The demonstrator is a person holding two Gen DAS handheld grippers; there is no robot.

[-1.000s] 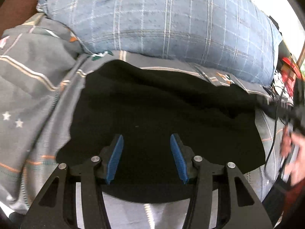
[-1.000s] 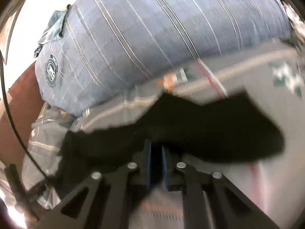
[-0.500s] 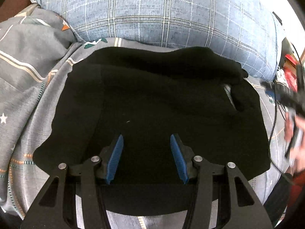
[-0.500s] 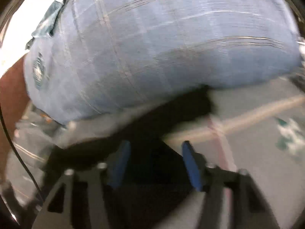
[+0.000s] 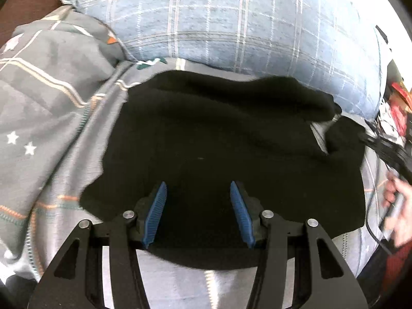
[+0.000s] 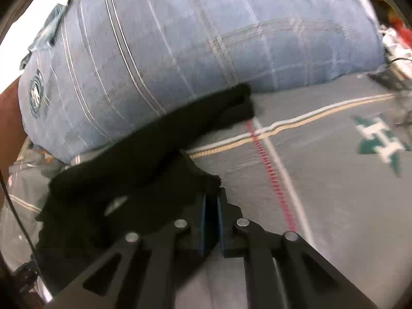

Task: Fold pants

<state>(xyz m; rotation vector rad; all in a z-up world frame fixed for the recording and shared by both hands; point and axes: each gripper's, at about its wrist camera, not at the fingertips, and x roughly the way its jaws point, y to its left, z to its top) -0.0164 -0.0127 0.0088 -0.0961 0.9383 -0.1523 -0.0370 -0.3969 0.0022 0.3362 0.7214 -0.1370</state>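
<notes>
The black pants (image 5: 219, 139) lie folded on a grey patterned bedsheet (image 5: 51, 118), their far edge against a blue plaid pillow (image 5: 231, 20). My left gripper (image 5: 197, 188) is open, its blue pads over the near part of the pants, holding nothing. In the right wrist view the pants (image 6: 134, 170) lie to the left, and my right gripper (image 6: 210, 200) has its pads close together on the pants' right edge. The right gripper also shows at the pants' right side in the left wrist view (image 5: 381, 149).
The blue plaid pillow (image 6: 193, 51) fills the far side of the bed. The grey bedsheet (image 6: 322, 154) stretches to the right. A rumpled grey blanket (image 5: 46, 72) lies left. Red and white clutter (image 5: 396, 108) and cables sit at the bed's right edge.
The right gripper opened half a second ago, then closed again on the pants' right edge. The far layer of the pants now lies folded over. The left gripper stayed open, shifting slightly.
</notes>
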